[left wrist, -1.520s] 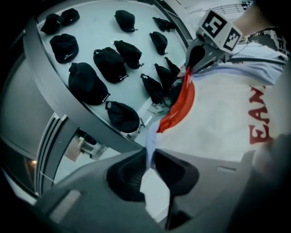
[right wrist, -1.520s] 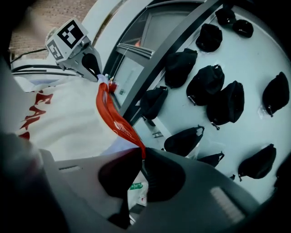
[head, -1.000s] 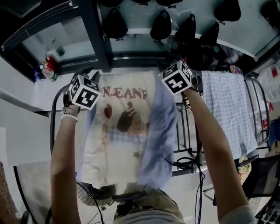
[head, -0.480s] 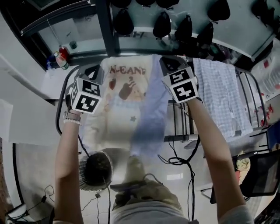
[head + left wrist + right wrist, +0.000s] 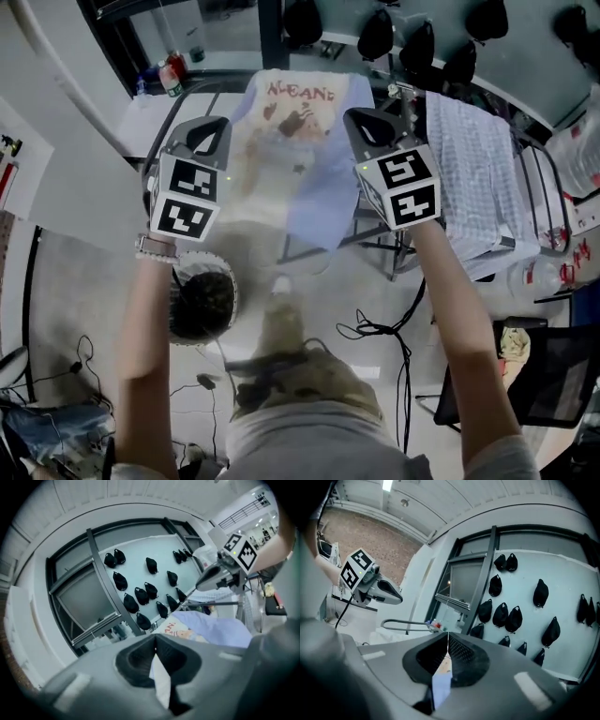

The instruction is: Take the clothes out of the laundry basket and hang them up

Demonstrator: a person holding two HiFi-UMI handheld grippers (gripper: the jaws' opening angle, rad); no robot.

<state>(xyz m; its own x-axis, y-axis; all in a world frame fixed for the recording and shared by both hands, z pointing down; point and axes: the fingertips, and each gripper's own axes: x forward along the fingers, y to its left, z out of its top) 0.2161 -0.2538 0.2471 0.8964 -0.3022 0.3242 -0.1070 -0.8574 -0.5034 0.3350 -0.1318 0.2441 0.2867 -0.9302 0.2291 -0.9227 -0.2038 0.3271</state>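
A pale shirt [image 5: 300, 141] with a cartoon print and a light blue side lies draped over the metal drying rack [image 5: 370, 239]. My left gripper [image 5: 208, 131] is at its left edge and my right gripper [image 5: 366, 120] at its right edge. In the left gripper view the left gripper [image 5: 156, 637] is shut with white cloth pinched between the pads, and the shirt [image 5: 206, 627] spreads beyond it. The right gripper [image 5: 448, 637] is shut on a strip of pale blue cloth. A round dark mesh basket [image 5: 202, 302] stands on the floor below my left hand.
A checked cloth [image 5: 478, 178] hangs on the rack's right half. Black caps [image 5: 417, 47] hang on the wall behind. Bottles [image 5: 169, 75] stand at the back left. Cables [image 5: 384, 328] trail on the floor, and a black chair [image 5: 553, 375] is at the right.
Both grippers have drawn back from the rack's far end toward me and risen. The shirt now sits higher and smaller in the picture, and the basket shows fully.
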